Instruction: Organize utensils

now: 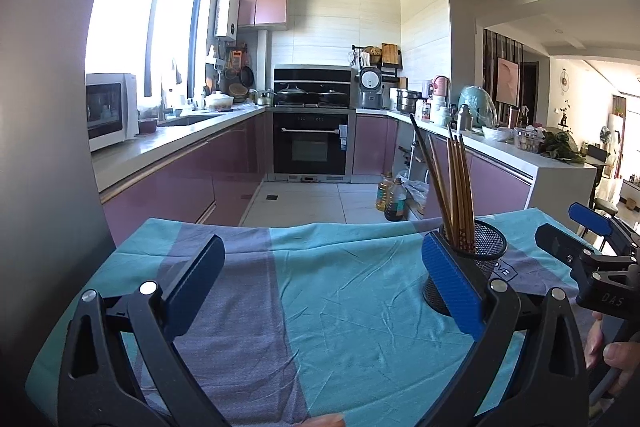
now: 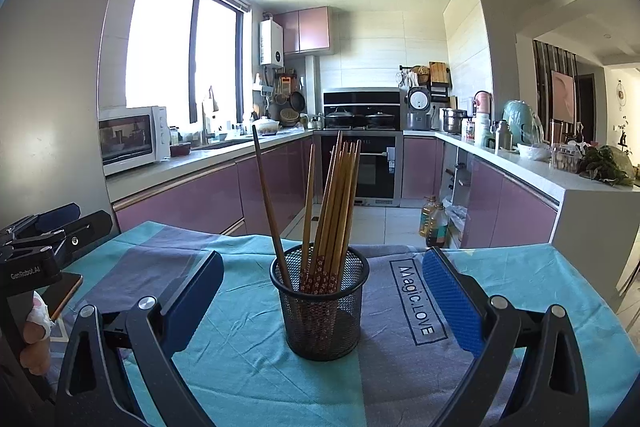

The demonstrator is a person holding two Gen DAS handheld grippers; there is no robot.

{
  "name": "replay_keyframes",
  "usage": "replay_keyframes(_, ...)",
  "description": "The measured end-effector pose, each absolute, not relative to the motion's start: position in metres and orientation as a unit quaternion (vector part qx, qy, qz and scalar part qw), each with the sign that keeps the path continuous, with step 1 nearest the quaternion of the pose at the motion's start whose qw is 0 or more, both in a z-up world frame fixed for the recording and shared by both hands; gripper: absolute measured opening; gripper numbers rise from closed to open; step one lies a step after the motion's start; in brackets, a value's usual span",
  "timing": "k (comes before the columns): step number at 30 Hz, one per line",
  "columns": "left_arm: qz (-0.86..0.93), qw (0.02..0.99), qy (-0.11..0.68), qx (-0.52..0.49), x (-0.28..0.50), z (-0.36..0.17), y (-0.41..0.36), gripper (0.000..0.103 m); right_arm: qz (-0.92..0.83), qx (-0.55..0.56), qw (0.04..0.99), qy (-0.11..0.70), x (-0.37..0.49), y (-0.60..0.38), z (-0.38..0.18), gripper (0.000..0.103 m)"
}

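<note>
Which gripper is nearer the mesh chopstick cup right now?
Right. The right gripper is open with the mesh cup centred between its fingers. The left gripper is open off to the cup's left, facing bare cloth.

A home kitchen: mauve cabinets [image 2: 188, 201] run under pale counters, with a built-in oven [image 2: 374, 167] below a hob carrying lidded pans [image 2: 339, 118]. A microwave [image 2: 132, 139] stands by the window, a rice cooker [image 2: 419, 107] beside the hob, cooking oil bottles [image 2: 432, 223] on the floor. What looks like a living room [image 1: 608, 131] opens off at the right.
</note>
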State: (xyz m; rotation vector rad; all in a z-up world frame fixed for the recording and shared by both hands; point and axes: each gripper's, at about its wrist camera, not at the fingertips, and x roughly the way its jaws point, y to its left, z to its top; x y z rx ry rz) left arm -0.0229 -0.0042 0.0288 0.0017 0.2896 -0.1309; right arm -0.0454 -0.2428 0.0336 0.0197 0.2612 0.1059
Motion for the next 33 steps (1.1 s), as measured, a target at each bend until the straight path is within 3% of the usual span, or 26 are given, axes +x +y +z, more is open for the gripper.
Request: replay_keyframes(33, -0.019, 0.995, 0.098, 0.012, -0.053, 0.031, -0.005, 0.097, 0.030, 0.010, 0.994, 0.109, -0.059, -0.243, 0.038, 0.096)
